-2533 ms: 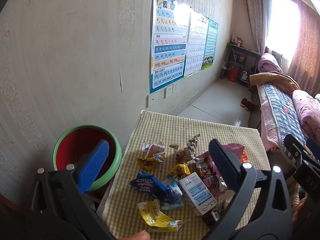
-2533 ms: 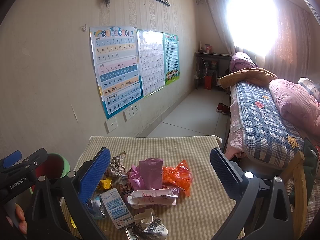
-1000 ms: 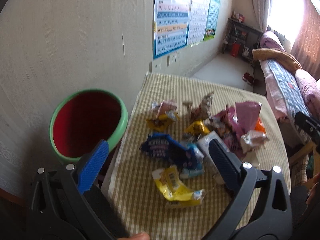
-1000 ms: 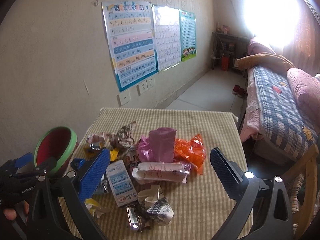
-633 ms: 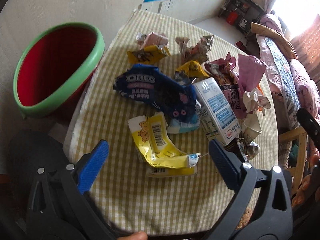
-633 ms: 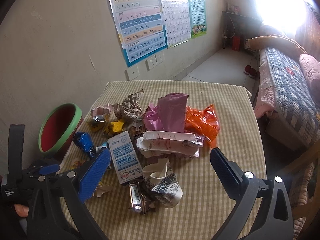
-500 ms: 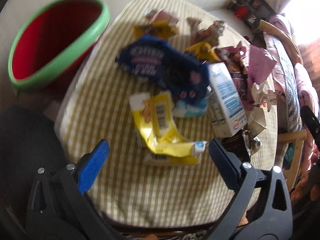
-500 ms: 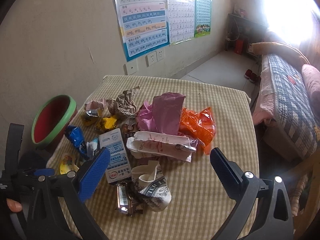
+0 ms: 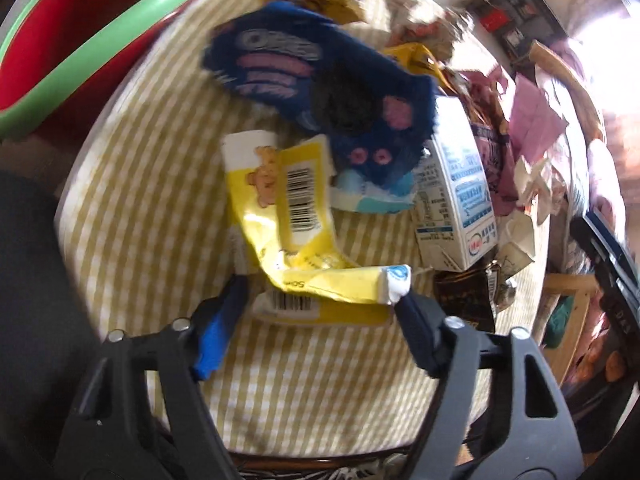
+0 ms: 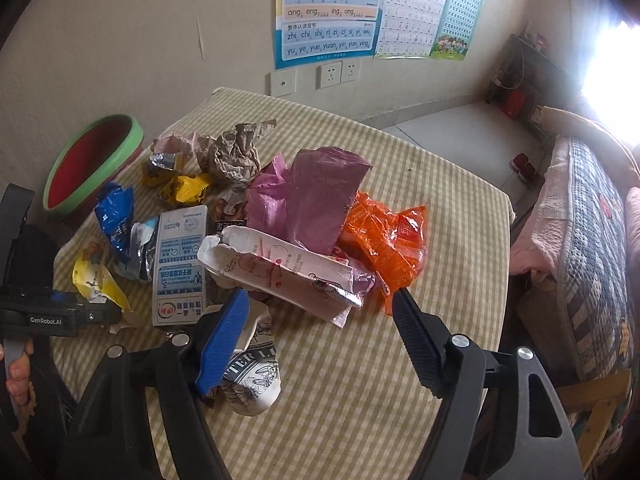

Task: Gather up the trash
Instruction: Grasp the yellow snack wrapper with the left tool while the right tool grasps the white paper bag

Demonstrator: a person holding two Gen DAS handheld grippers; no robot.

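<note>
In the left wrist view, the red bin sits upper left, off the worktop edge, and the left gripper at lower centre brackets the yellow wrapper, jaws wide and empty. Step in hand appears to be first pickup; next move calls for closing squarely on the wrapper. The right gripper, equally wide and empty, hovers over the pink carton.

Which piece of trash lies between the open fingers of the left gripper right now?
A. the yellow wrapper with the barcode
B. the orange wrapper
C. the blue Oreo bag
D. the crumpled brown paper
A: in the left wrist view the left gripper is open, its fingers on either side of the yellow wrapper's near end.
</note>
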